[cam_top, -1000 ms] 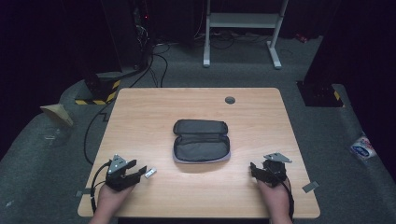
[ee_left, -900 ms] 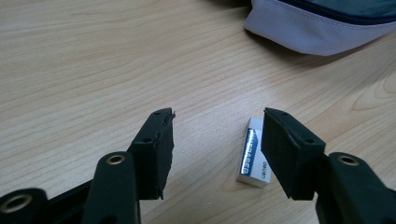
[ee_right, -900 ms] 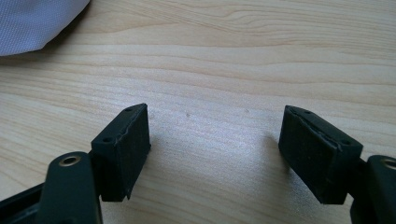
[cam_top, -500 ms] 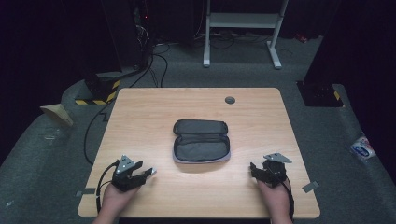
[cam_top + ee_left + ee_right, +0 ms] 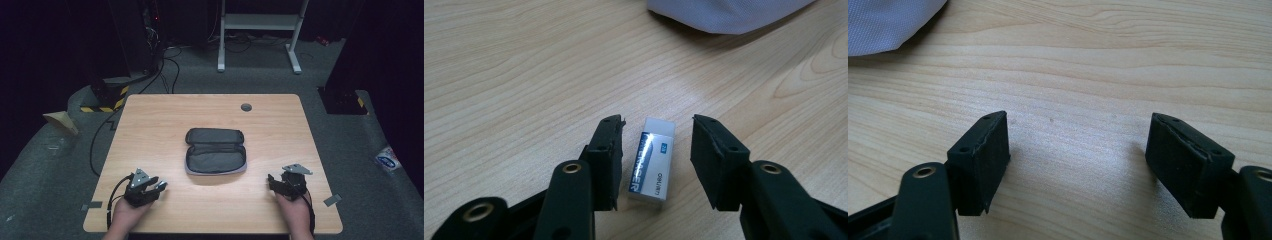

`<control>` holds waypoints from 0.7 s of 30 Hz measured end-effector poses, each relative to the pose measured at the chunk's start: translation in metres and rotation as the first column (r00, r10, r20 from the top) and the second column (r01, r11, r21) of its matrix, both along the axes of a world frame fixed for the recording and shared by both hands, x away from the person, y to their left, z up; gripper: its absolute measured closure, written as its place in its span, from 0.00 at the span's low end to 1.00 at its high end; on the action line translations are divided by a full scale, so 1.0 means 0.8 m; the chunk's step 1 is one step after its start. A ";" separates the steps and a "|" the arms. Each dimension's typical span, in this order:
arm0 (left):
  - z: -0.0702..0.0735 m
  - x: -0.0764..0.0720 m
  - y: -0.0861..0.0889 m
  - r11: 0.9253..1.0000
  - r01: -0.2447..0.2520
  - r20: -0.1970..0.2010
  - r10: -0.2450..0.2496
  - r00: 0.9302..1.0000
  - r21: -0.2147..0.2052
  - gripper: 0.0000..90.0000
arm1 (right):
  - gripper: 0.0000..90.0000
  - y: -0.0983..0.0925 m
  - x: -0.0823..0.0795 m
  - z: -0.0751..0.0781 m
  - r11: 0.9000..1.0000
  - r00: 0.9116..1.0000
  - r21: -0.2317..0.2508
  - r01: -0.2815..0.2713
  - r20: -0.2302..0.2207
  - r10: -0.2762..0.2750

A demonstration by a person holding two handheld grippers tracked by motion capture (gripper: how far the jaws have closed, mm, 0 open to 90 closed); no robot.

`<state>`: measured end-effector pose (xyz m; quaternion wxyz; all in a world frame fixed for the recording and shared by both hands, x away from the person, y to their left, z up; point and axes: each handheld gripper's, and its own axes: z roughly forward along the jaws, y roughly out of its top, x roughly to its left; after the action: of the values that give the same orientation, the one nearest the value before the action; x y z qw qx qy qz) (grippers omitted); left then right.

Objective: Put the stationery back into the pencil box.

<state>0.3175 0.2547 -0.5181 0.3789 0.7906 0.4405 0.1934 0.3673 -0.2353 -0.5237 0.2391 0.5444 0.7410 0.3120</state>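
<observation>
The left claw [image 5: 656,150] lies low near the desk's [image 5: 150,125] front left corner, jaws apart astride a white eraser [image 5: 653,159] whose long axis runs along them. The right claw [image 5: 1078,165], by the front right corner, gapes over bare wood. An open grey pouch [image 5: 216,151] sits mid-desk.

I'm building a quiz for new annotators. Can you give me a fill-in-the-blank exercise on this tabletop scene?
1. The white eraser lies between the fingers of the ____ gripper.
2. The pencil case at the middle of the table lies ____, its inside showing.
3. Between the right gripper's fingers there is only bare ____.

Missing words: left; open; table
</observation>
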 end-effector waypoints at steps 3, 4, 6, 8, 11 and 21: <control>-0.002 0.000 -0.002 1.000 0.002 -0.006 -0.002 1.000 0.005 0.65 | 0.28 0.000 0.000 0.000 1.000 1.000 0.001 0.000 -0.001 0.000; -0.002 0.000 -0.002 1.000 0.002 -0.006 -0.002 1.000 0.005 0.65 | 0.28 0.000 0.000 0.000 1.000 1.000 0.001 0.000 -0.001 0.000; -0.002 0.000 -0.003 1.000 0.001 -0.001 -0.001 1.000 0.015 0.66 | 0.28 0.000 0.000 0.000 1.000 1.000 0.001 -0.003 -0.001 0.003; -0.003 0.001 -0.004 1.000 0.003 0.005 -0.003 1.000 0.022 0.67 | 0.28 0.000 0.000 0.000 1.000 1.000 0.001 -0.003 -0.001 0.003; -0.004 0.002 -0.004 0.999 0.005 0.004 -0.005 1.000 0.035 0.69 | 0.28 0.000 0.000 0.000 1.000 1.000 0.001 -0.004 -0.001 0.004; -0.005 0.004 -0.001 0.999 0.003 0.010 -0.004 1.000 0.033 0.73 | 0.28 0.001 0.000 0.000 1.000 1.000 0.000 -0.002 -0.001 0.002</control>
<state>0.3209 0.2535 -0.5220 0.3681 0.7966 0.4340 0.2039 0.3671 -0.2347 -0.5235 0.2383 0.5437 0.7418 0.3120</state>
